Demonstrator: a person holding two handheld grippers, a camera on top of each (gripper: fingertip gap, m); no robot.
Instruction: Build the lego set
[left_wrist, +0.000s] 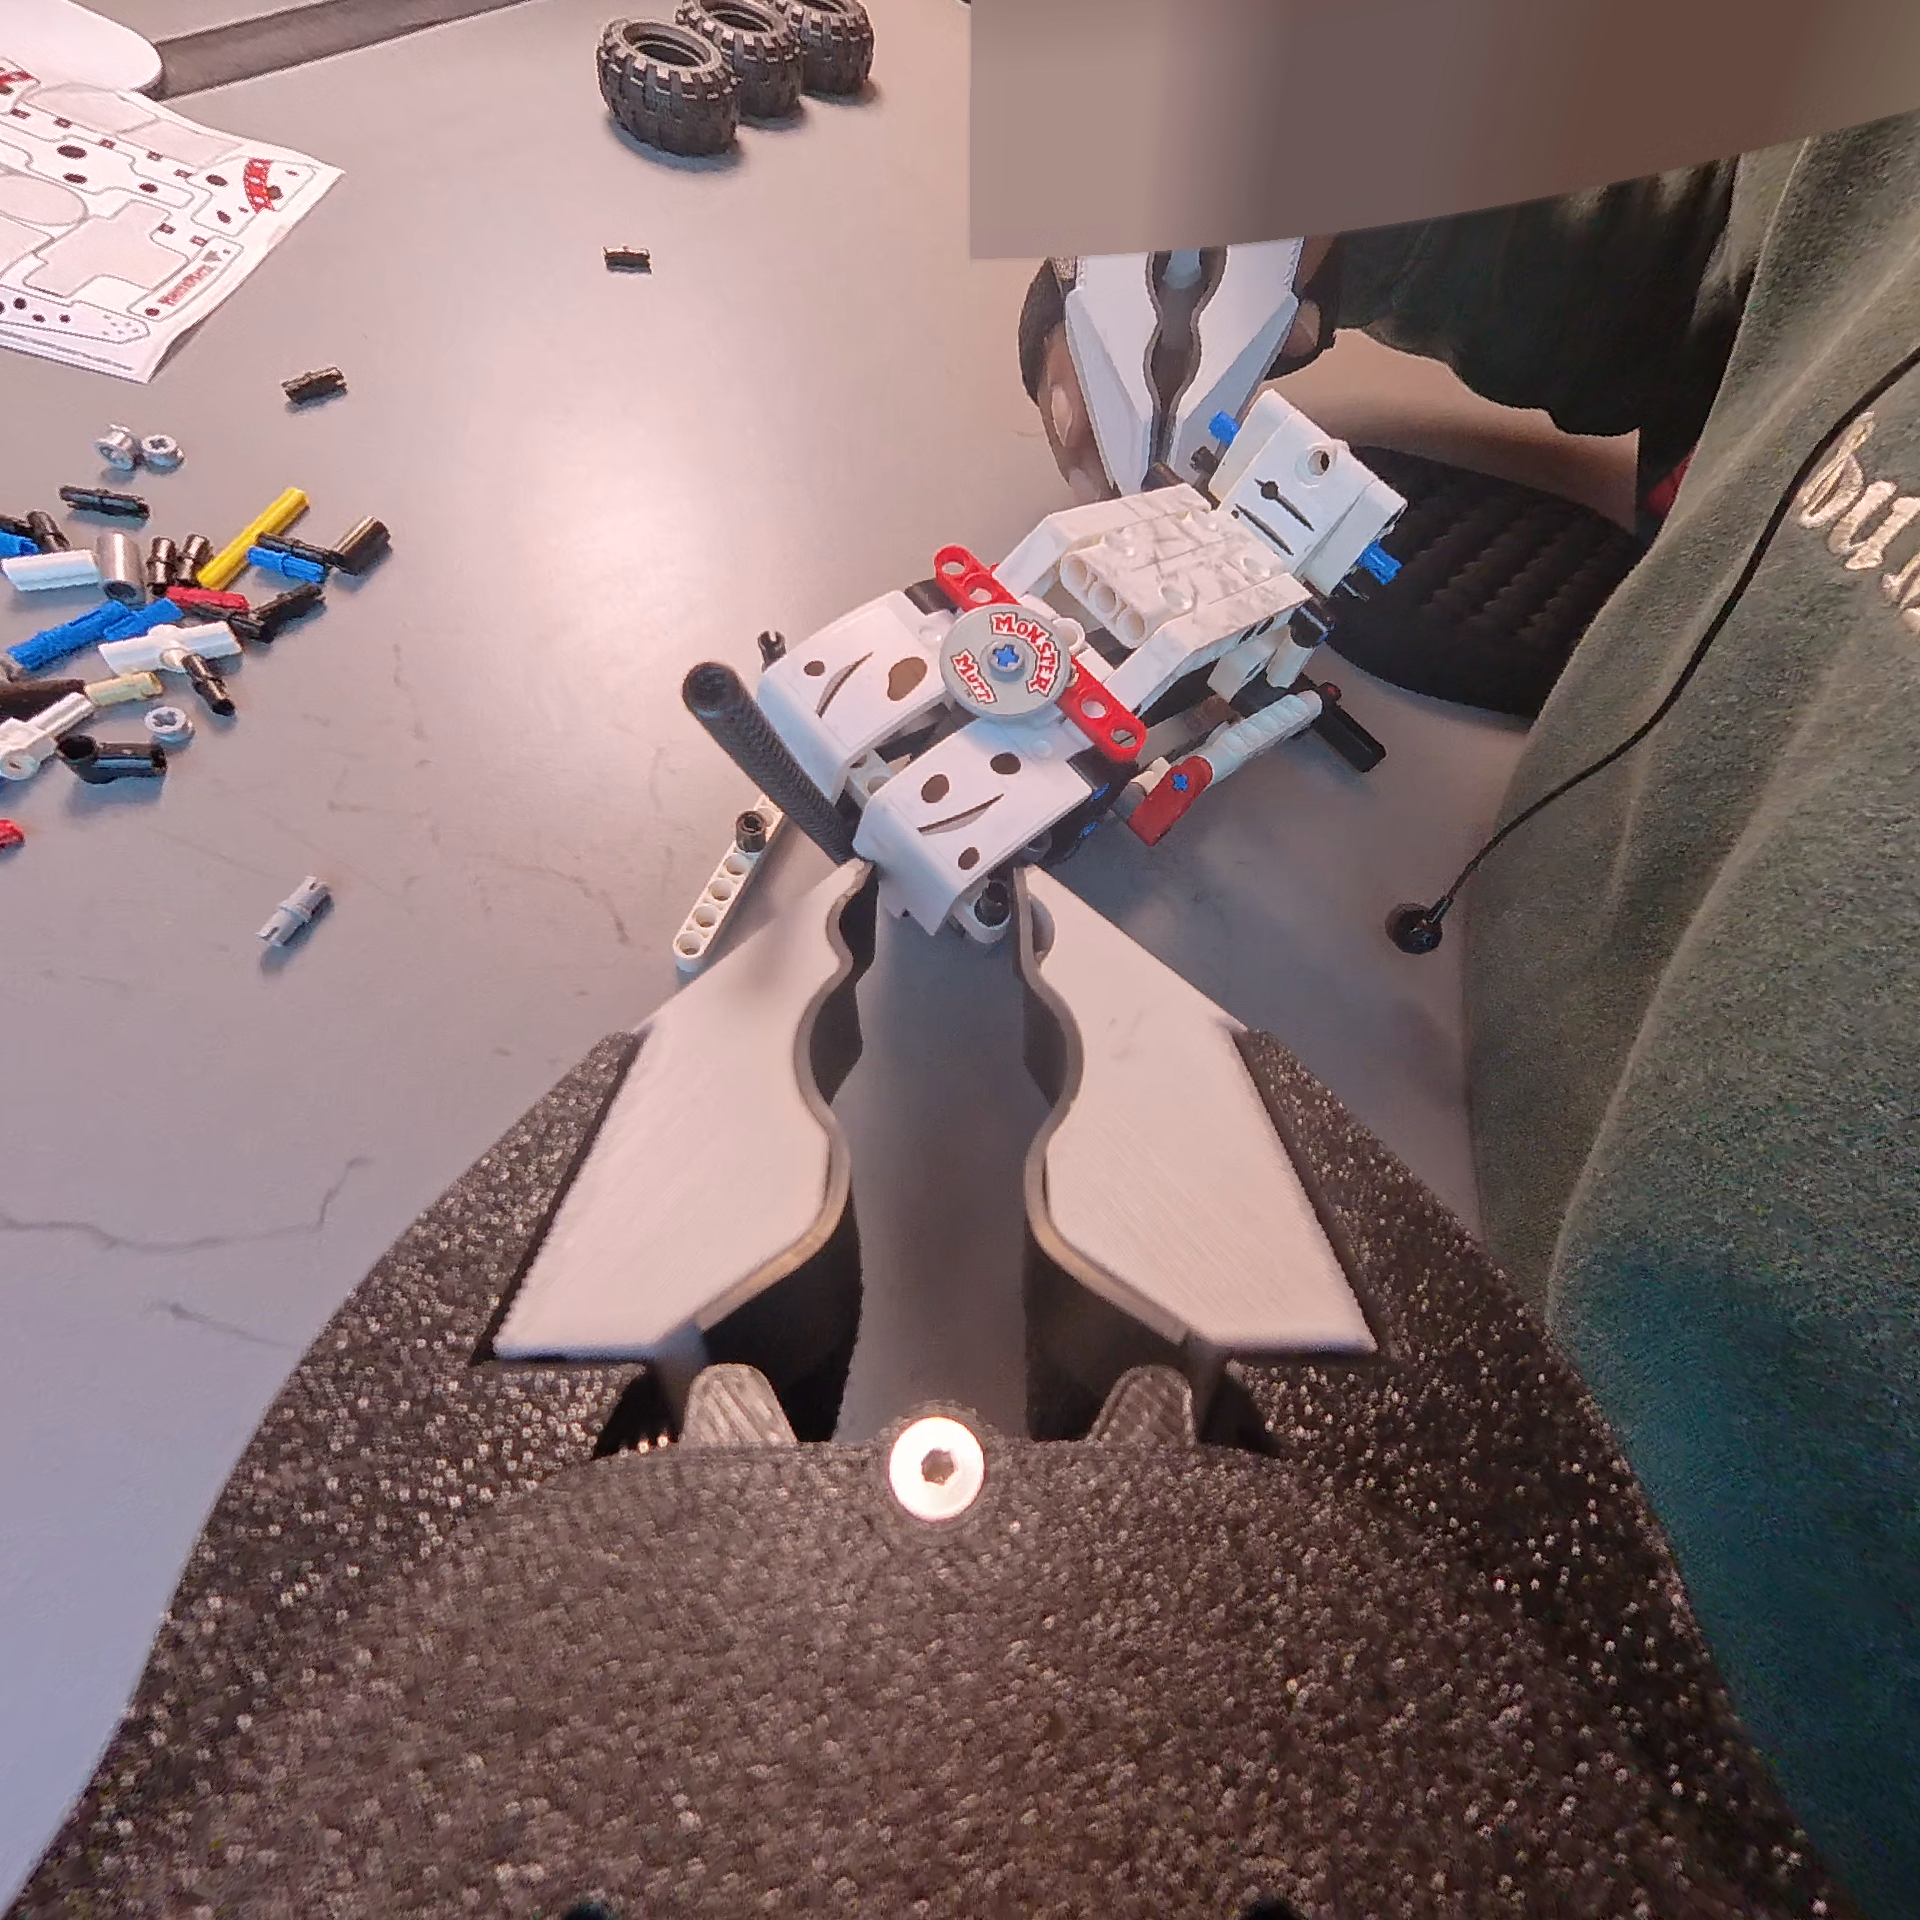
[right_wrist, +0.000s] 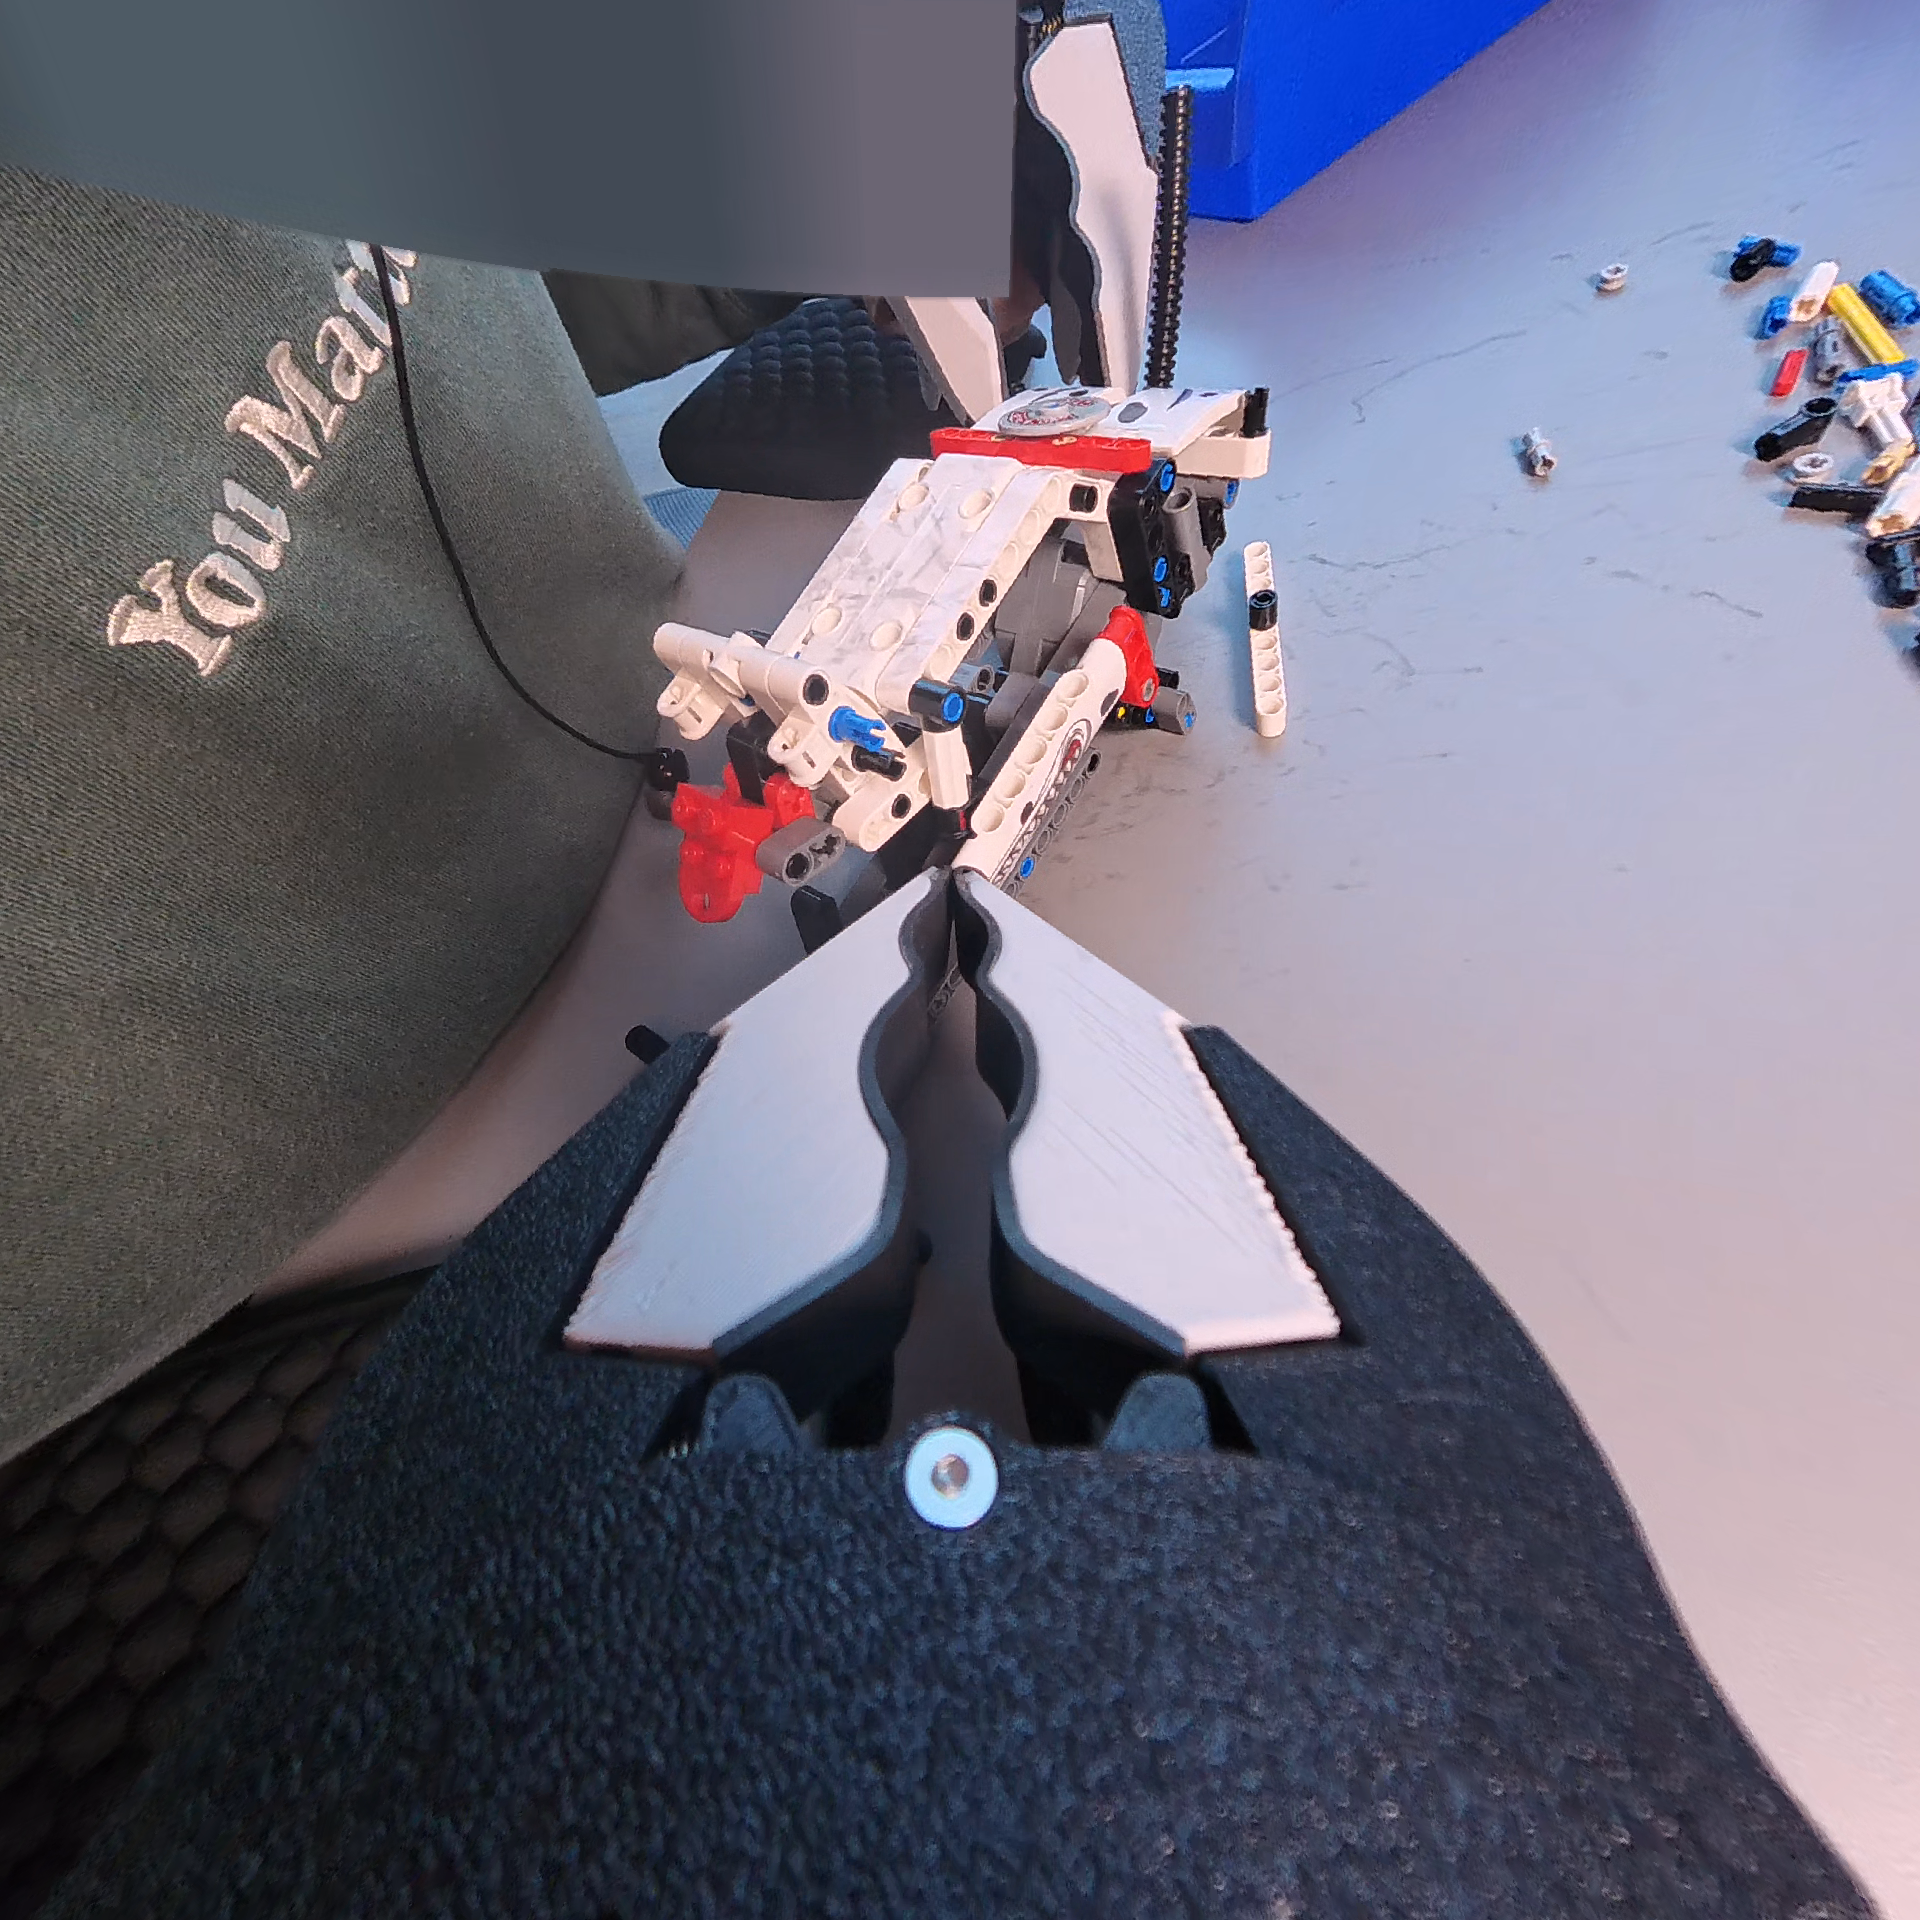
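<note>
A blurred patch covers the top of both views, and the person's green sweatshirt (left_wrist: 1714, 935) hides the table's right side in the left wrist view. The half-built white, red and black brick vehicle (left_wrist: 1049, 686) rests tilted on the grey tabletop (left_wrist: 468, 1039), its underside hard to make out. The left gripper (left_wrist: 940, 883) has its fingers spread around the vehicle's near white end; whether they touch it is unclear. The right gripper (right_wrist: 951, 878) has its tips pressed nearly together against a white beam at the vehicle's other end. Loose coloured pieces (left_wrist: 135, 613) lie left, black knobbly tyres (left_wrist: 727, 73) far off, beside a sticker sheet (left_wrist: 125, 218).
</note>
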